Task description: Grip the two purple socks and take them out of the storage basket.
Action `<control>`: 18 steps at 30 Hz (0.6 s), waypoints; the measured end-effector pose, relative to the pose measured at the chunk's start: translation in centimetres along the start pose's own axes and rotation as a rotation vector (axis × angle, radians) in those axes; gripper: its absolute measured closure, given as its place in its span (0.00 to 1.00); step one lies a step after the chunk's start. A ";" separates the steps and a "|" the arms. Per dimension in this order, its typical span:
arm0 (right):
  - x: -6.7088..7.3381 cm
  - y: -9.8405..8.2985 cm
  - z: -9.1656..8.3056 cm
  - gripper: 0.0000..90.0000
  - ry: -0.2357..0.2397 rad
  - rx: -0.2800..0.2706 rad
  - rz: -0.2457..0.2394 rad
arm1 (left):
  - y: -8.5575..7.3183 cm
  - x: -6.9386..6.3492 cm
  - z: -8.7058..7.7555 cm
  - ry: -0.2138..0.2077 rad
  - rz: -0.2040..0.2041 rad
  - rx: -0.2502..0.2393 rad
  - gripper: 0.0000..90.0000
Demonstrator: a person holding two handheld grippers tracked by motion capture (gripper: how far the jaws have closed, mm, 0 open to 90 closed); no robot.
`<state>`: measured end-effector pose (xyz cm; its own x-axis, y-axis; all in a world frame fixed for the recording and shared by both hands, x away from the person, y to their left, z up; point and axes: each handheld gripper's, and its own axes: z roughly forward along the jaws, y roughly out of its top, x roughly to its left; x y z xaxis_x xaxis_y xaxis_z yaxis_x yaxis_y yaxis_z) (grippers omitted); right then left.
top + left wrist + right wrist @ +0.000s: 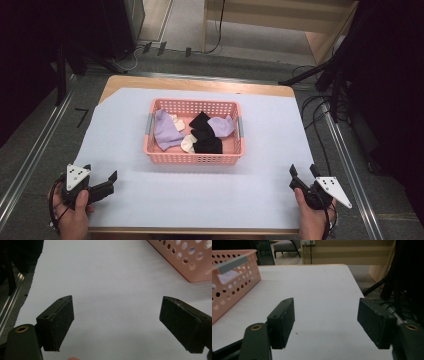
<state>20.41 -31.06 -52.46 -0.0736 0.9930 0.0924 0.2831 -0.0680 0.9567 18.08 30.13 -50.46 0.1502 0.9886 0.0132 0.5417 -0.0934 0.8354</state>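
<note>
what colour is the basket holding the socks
Pink, or salmon pink, with a perforated wall; the basket shows best in the high view.

Wooden table [200,82] under a pale lilac-white sheet [200,200], set on grey carpet [30,145]. Metal rails [30,160] in the floor along both sides of the table. Black stand legs [320,75] and loose black cables [320,115] at right, more cables [131,59] at the far left. Beyond, a light wooden unit [280,20] against the far side, lighter floor [187,25] beside it. Dark curtains [390,75] on both flanks. In the right gripper view, a grey seat [287,246] far back. Dim, even light overall.
</note>
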 end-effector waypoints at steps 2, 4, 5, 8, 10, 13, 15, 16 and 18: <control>0.1 0.1 -0.1 0.36 0.008 -0.004 0.014 | 0.0 0.0 0.0 -0.003 0.000 0.005 0.15; 0.6 0.4 -0.2 0.42 0.010 -0.009 0.024 | 0.0 0.1 0.1 -0.010 -0.004 0.007 0.15; 0.6 0.4 -0.2 0.42 0.010 -0.009 0.024 | 0.0 0.1 0.1 -0.009 -0.003 0.011 0.15; 1.4 1.0 -0.1 0.42 0.032 -0.009 0.022 | 0.1 0.2 0.1 -0.012 -0.006 0.015 0.15; 2.4 1.6 0.1 0.43 0.083 0.000 0.051 | 0.1 0.2 0.1 -0.012 -0.017 0.018 0.15; 3.1 1.9 0.3 0.44 0.099 0.005 0.051 | 0.1 0.4 0.1 -0.018 -0.026 0.019 0.15; 3.8 2.2 0.5 0.46 0.118 0.016 0.037 | 0.0 0.4 0.1 -0.020 -0.037 0.016 0.15; 4.3 2.4 0.7 0.46 0.127 0.024 0.047 | 0.1 0.5 0.1 -0.018 -0.037 0.019 0.15; 5.5 3.1 1.2 0.48 0.186 0.061 0.076 | 0.1 0.4 0.2 -0.016 -0.036 0.025 0.15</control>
<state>21.99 -25.70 -49.34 -0.2237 0.9500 0.2181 0.3513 -0.1302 0.9272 18.37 30.52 -50.51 0.1430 0.9894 -0.0255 0.5677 -0.0609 0.8210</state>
